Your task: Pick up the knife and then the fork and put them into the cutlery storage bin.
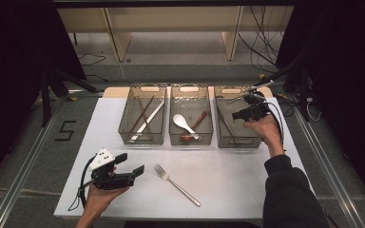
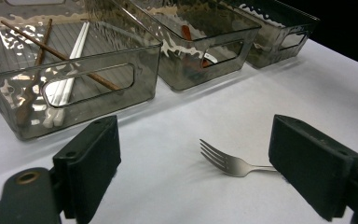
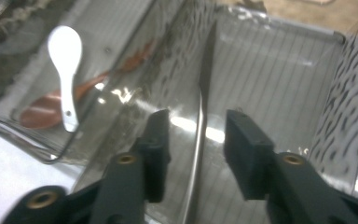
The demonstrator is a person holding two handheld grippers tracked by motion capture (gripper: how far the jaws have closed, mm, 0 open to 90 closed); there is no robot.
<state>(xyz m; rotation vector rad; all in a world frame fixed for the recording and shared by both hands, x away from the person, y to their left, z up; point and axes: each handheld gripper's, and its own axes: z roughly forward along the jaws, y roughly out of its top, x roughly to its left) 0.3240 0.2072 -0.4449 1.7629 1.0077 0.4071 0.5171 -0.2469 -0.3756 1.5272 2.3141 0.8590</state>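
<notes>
- High view: three smoky translucent plastic bins in a row across the far half of the white tabletop.
- Left bin: two brown wooden chopsticks crossed over two pale white chopsticks, four sticks in all.
- Middle bin: two spoons, one white ceramic soup spoon and one reddish-brown wooden spoon, overlapping.
- Right bin: one slim metal utensil lying along its floor, kind of utensil not clear.
- One silver metal fork on the tabletop in front of the bins, tines toward the left gripper, near it but apart.
- Right gripper held over the right bin, jaws pointing into it.
- Left gripper view: left gripper jaws standing wide apart, empty; fork lying on the white surface between and beyond them, untouched. Three bins beyond, brown and white chopsticks seen through the nearest wall.
- Right gripper view: right gripper jaws parted, one each side of the metal utensil lying on the ribbed bin floor; pads clear of it, no grip. Both spoons visible through the bin wall at left.
</notes>
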